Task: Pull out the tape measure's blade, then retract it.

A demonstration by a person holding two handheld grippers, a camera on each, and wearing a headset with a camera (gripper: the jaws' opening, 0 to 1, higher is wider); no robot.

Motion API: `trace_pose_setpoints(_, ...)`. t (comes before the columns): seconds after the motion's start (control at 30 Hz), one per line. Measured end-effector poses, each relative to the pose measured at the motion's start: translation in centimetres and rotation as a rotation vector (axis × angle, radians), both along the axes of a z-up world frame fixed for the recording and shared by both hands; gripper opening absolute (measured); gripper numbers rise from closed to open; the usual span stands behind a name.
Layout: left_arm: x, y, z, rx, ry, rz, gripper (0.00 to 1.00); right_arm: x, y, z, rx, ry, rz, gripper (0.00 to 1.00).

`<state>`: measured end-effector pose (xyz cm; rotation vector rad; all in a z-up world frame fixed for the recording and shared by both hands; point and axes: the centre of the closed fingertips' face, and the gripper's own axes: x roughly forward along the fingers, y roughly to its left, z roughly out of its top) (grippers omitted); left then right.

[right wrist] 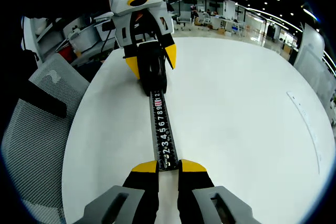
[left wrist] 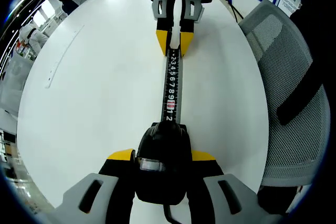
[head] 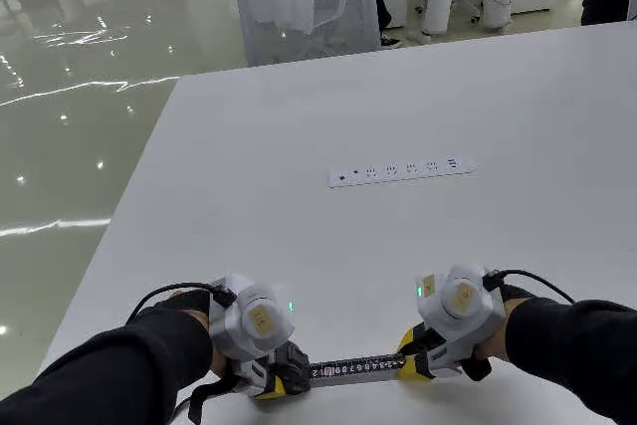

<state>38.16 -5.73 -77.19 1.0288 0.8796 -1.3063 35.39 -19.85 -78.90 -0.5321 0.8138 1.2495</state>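
The tape measure is a black box near the front edge of the white table. Its blade is out a short way, and a row of numbers shows on it. The blade lies flat on the table in a straight line, going across from the person's left to right.

The left gripper is closed around the black box, one jaw on each side. The right gripper is closed on the very tip of the blade. The two grippers face each other, with the blade stretched between them.

So the long line of the blade points right at each gripper. To pull out more, I think the right gripper should move away along that line — straight, not sideways. To let the blade go back in, it should move toward the box. A power strip lies farther back — well apart.
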Motion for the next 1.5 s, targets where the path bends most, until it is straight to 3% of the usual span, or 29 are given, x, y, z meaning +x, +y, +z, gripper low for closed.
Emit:
trace_pose_setpoints(0.9, -0.1, 0.0, 0.1, 0.001, -0.013, 0.004, 0.33, -0.6, -3.1, -0.1, -0.018, -0.002, -0.024, 0.08)
trace_pose_setpoints(1.5, -0.1, -0.1, 0.0, 0.002, 0.002, 0.000, 0.33, -1.1, -5.7, -0.5, -0.041, -0.013, -0.037, 0.08)
